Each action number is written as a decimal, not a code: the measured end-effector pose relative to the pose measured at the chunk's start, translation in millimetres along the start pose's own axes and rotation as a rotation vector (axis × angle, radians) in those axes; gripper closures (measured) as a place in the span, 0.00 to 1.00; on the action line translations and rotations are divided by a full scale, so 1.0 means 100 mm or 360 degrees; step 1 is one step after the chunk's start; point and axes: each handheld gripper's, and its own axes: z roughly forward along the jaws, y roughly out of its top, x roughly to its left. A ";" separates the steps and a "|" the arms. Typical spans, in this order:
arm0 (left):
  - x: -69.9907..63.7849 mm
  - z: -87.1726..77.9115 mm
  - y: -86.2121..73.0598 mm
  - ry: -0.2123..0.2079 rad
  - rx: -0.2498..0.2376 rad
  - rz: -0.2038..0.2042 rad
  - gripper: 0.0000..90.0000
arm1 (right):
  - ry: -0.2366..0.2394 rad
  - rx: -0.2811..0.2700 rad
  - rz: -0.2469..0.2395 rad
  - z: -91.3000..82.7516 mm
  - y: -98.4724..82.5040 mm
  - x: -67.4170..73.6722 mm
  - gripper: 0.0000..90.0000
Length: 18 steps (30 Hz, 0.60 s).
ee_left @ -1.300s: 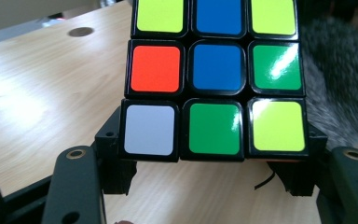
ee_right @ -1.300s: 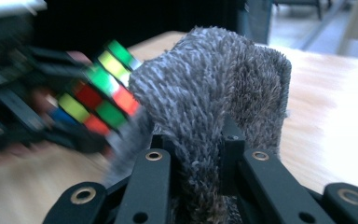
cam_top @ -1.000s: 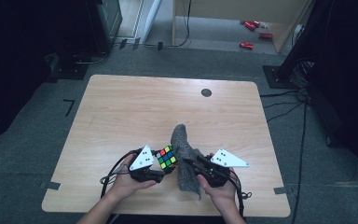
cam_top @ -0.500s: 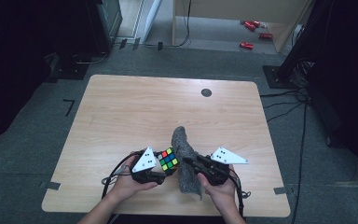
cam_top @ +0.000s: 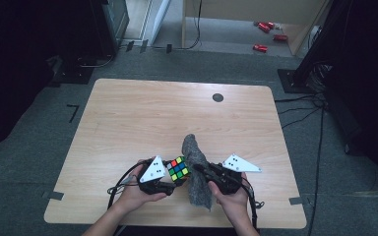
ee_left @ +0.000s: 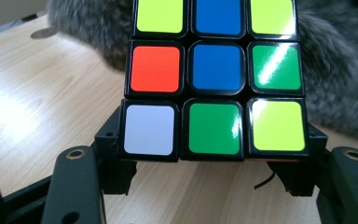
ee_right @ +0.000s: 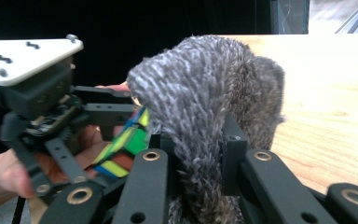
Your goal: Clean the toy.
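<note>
At the near edge of the table (cam_top: pixel 128 123), the person's two hands hold the two grippers close together. The left gripper (cam_top: pixel 170 173) has its fingers clamped on a puzzle cube (cam_top: pixel 178 168). In the left gripper view the cube (ee_left: pixel 214 74) sits between the two black fingers, which press on its lower left and lower right corners, and its coloured face looks toward the camera.

The right gripper (cam_top: pixel 202 172) has its fingers pressed together on a grey fuzzy cloth (cam_top: pixel 197 172). In the right gripper view the cloth (ee_right: pixel 200 107) rises from between the fingers and bends over toward the cube (ee_right: pixel 126 144), which is just beside it on the left. The left gripper (ee_right: pixel 102 114) also shows there, with its pale plate on top.

The relation that matters is this: the cloth lies directly to the right of the cube, touching it or almost touching; I cannot tell which. The long axis of the cloth runs from the near edge away toward the far side of the table, so it passes along the right face of the cube. The right hand is the nearer one to the cloth, and I judge that the next move is to bring the cloth across a face of the cube, to wipe or cover it.

Farther away, the table has a small dark round spot (cam_top: pixel 218 97) near its far edge.
</note>
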 end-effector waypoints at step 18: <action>-0.15 0.17 0.07 0.0159 0.0227 0.0061 0.39 | 0.0071 0.0103 -0.0117 0.21 -0.06 0.32 0.86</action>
